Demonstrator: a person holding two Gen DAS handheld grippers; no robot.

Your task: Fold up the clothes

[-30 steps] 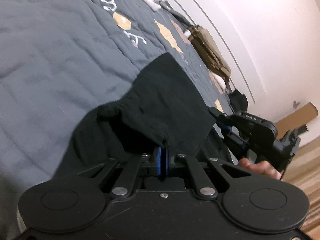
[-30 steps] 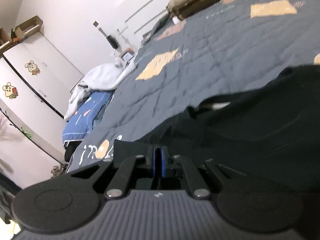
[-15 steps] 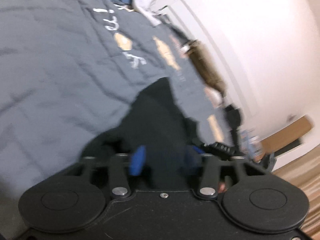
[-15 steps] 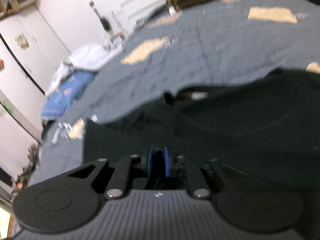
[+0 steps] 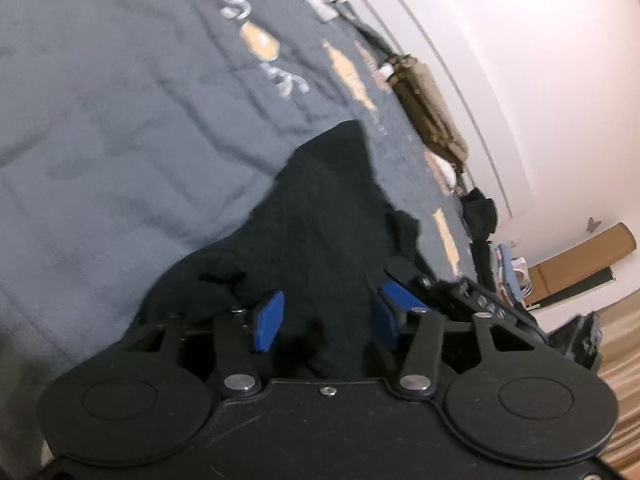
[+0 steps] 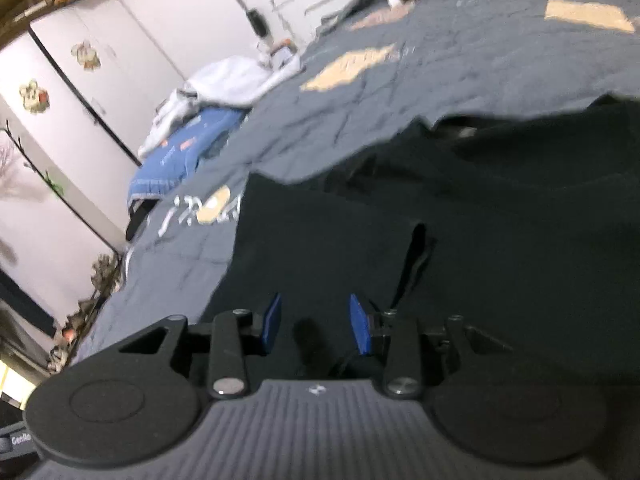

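A black garment [image 5: 320, 216] lies on the grey quilted bedspread [image 5: 120, 120], one part folded over the rest. My left gripper [image 5: 326, 314] is open, its blue pads [image 5: 270, 318] apart over the garment's near edge. The garment [image 6: 480, 240] fills the right wrist view too. My right gripper [image 6: 314, 322] is open just above the cloth, with the blue pads [image 6: 360, 328] apart and nothing between them. The right gripper's body also shows at the right of the left wrist view [image 5: 480, 304].
A folded khaki garment [image 5: 428, 104] lies at the far edge of the bed by the wall. A white cloth [image 6: 236, 80] and a blue one [image 6: 180, 156] lie at the bed's other end. White cupboards [image 6: 80, 64] stand behind. A cardboard box [image 5: 580, 260] stands on the floor.
Both grippers were shut on the garment a second ago. Both have opened and let go of it, the left first, and the cloth now lies on the bed.
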